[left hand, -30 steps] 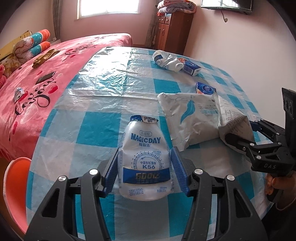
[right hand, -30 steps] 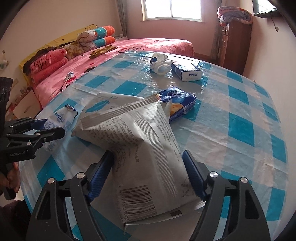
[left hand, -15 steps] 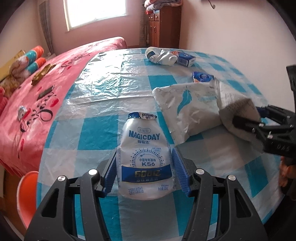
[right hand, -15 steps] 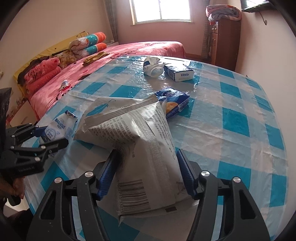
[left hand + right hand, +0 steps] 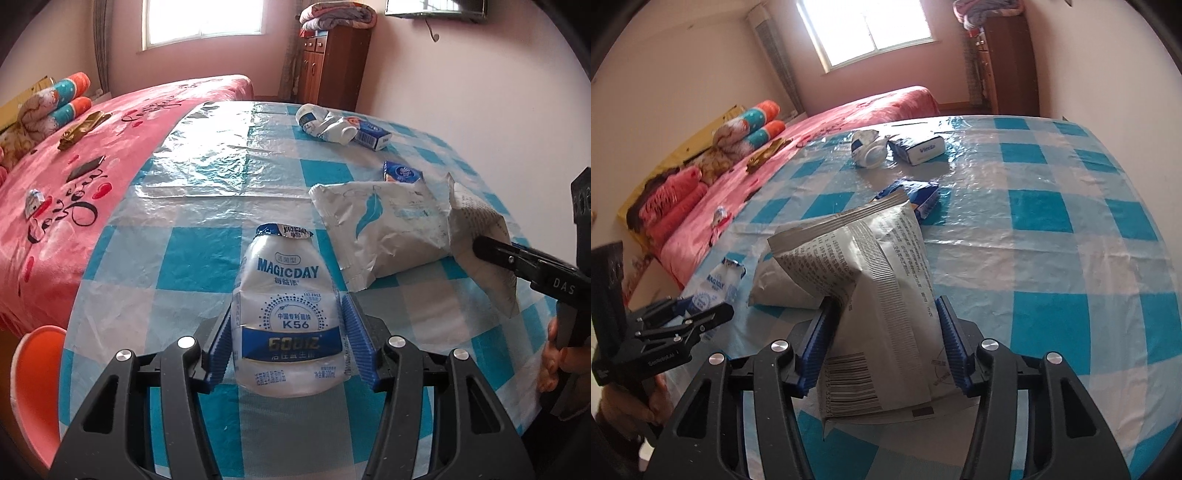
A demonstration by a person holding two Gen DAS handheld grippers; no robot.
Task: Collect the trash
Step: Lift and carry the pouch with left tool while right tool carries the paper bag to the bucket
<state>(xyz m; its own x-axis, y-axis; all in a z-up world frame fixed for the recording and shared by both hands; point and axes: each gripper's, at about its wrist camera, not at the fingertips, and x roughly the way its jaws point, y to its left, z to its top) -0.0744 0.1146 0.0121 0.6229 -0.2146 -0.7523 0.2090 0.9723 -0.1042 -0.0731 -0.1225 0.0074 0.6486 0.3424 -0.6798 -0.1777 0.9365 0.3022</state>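
- The left tool (image 5: 288, 343) has its blue pads clamped on the lower body of a squashed white drink bottle (image 5: 286, 314) marked MAGICDAY, which lies on the table (image 5: 192, 288) with its torn foil top pointing away.
- The right tool (image 5: 882, 339) has just been closing its jaws; they now pinch the near end of a grey printed snack bag (image 5: 864, 280), creased at the left pad, its barcode end toward the camera.
- In the left view that bag's far half lies flat on the checked blue-and-white plastic cover, feather print up, while the gripped end is raised off the cover.
- Just behind the bag sits a small blue packet (image 5: 402, 172).
- Farther back, near the far edge, a crumpled white bottle (image 5: 325, 123) touches a blue-and-white tissue box (image 5: 373, 134).
- A hand (image 5: 554, 354) holds the right tool's grip at the frame edge.
- Beside the table on the left stands a bed (image 5: 92, 147) with a pink cover and an orange stool (image 5: 33, 369).
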